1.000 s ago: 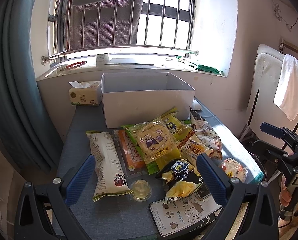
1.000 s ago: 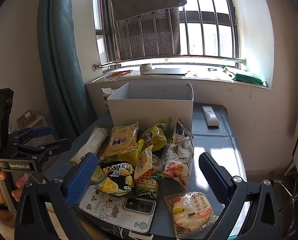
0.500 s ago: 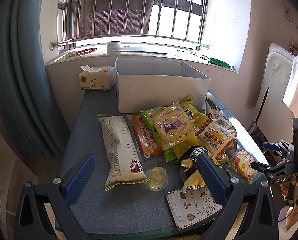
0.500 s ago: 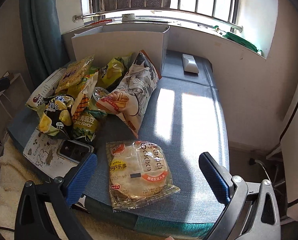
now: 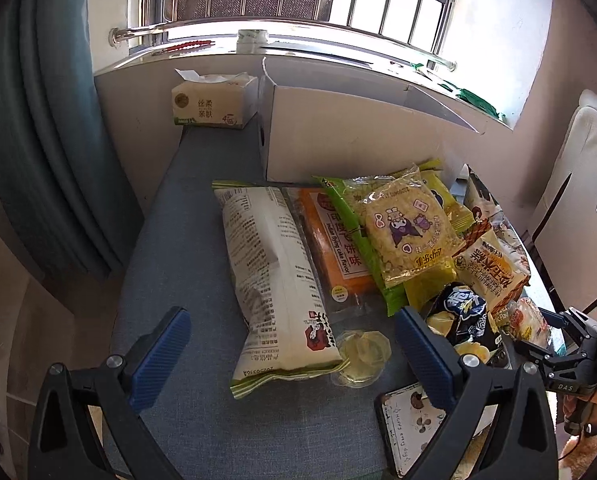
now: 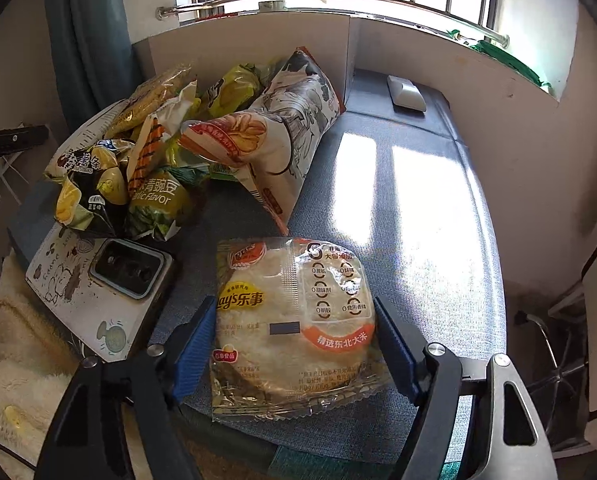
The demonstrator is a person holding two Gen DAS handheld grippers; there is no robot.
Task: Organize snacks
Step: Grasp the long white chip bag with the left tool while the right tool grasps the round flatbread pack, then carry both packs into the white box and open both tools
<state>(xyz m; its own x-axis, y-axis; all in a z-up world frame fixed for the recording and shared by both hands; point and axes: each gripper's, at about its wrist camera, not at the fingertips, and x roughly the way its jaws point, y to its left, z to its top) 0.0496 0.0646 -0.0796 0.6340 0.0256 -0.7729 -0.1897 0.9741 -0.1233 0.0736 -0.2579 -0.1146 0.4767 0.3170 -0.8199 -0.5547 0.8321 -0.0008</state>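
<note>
1. The right gripper (image 6: 292,344) straddles a round Lay's rice cracker pack (image 6: 294,320) at the near edge of the blue-grey table (image 6: 418,240); its jaws are closing, the blue pads right beside the wrapper, firm contact not certain.
2. Only the right wrist view shows the white remote (image 6: 405,93) far right, the sunlit bare cloth, and a phone (image 6: 126,268) lying on a cartoon-printed case left of the cracker.
3. The left gripper (image 5: 290,354) hangs wide open with nothing gripped, above the near end of a long white snack bag (image 5: 274,276) and a small clear jelly cup (image 5: 362,354).
4. Only the left wrist view shows the tissue box (image 5: 212,100) far left, beside the white cardboard box (image 5: 358,136).
5. Both views take in the heap of snack bags (image 6: 158,152) in front of that box.
</note>
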